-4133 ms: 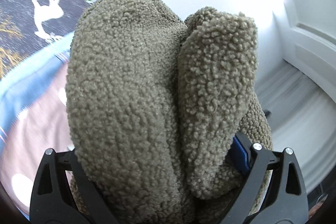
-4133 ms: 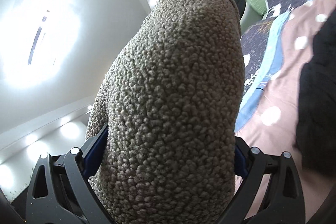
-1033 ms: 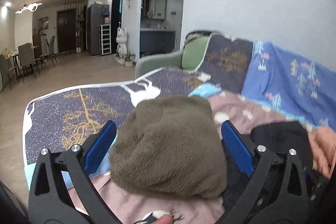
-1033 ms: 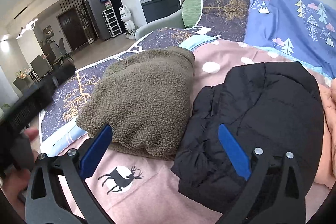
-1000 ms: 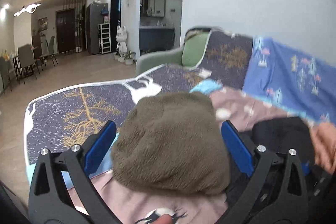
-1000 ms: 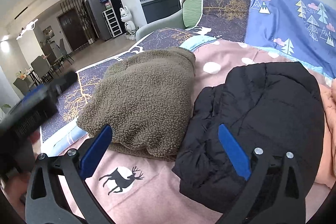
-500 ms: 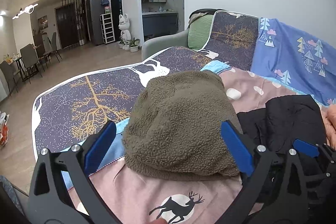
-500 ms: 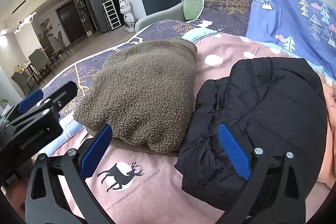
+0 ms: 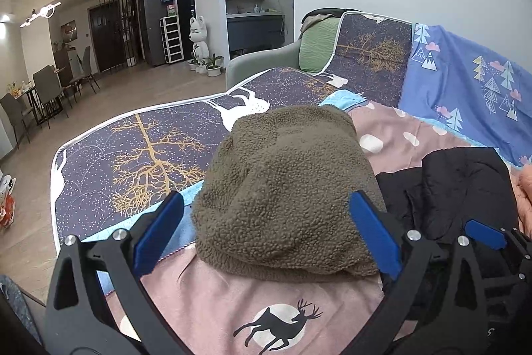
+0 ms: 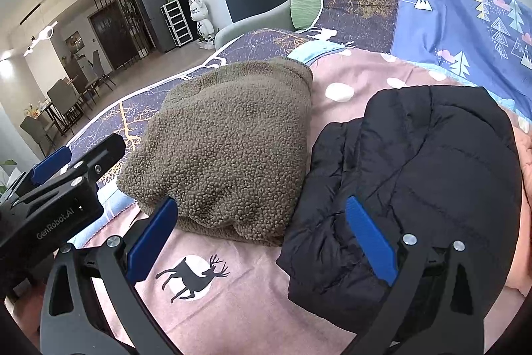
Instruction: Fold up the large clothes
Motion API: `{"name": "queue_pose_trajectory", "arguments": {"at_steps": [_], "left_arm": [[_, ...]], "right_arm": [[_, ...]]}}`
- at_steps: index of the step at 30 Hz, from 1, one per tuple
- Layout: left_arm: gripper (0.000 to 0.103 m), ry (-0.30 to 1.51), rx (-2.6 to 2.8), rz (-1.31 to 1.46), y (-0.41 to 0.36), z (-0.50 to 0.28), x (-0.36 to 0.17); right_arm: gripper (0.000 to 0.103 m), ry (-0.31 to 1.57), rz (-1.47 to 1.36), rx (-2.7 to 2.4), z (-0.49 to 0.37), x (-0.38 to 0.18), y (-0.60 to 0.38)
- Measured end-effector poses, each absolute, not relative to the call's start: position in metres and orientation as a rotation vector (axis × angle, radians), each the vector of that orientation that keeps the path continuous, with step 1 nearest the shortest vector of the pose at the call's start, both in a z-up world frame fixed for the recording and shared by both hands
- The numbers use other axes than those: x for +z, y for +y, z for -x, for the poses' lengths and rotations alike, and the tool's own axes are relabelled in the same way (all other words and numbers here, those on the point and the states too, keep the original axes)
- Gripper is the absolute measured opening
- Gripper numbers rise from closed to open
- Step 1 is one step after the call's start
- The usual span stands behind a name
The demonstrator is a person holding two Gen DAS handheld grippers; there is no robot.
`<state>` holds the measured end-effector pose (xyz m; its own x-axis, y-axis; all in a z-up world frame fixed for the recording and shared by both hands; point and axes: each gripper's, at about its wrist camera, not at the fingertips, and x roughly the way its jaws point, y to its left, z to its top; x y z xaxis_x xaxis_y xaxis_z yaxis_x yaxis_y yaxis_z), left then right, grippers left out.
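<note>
My left gripper (image 9: 266, 235) is spread wide and holds nothing. My right gripper (image 10: 262, 237) is spread wide too, touching nothing. The folded brown fleece (image 10: 229, 145) lies on the pink blanket (image 10: 252, 298), with the black puffy jacket (image 10: 415, 182) touching it at 3 o'clock.

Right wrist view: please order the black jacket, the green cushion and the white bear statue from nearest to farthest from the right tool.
From the right tool:
1. Black jacket, right beside it, on the right.
2. Green cushion, at the sofa's far end.
3. White bear statue, on the floor beyond, left.
</note>
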<state>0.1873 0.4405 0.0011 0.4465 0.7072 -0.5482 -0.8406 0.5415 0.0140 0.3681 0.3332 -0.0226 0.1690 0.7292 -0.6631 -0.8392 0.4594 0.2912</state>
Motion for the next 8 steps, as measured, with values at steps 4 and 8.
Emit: {"name": "queue_pose_trajectory", "arguments": {"at_steps": [4,8], "left_arm": [[0.101,0.547,0.983,0.274,0.4390,-0.1881,0.0008],[0.101,0.546,0.983,0.277,0.4384,-0.1874,0.0001]], "right_arm": [[0.101,0.845,0.151,1.123,-0.3683,-0.0219,0.3328],[0.101,0.845,0.154,1.122,-0.3682,-0.0217,0.3327]]}}
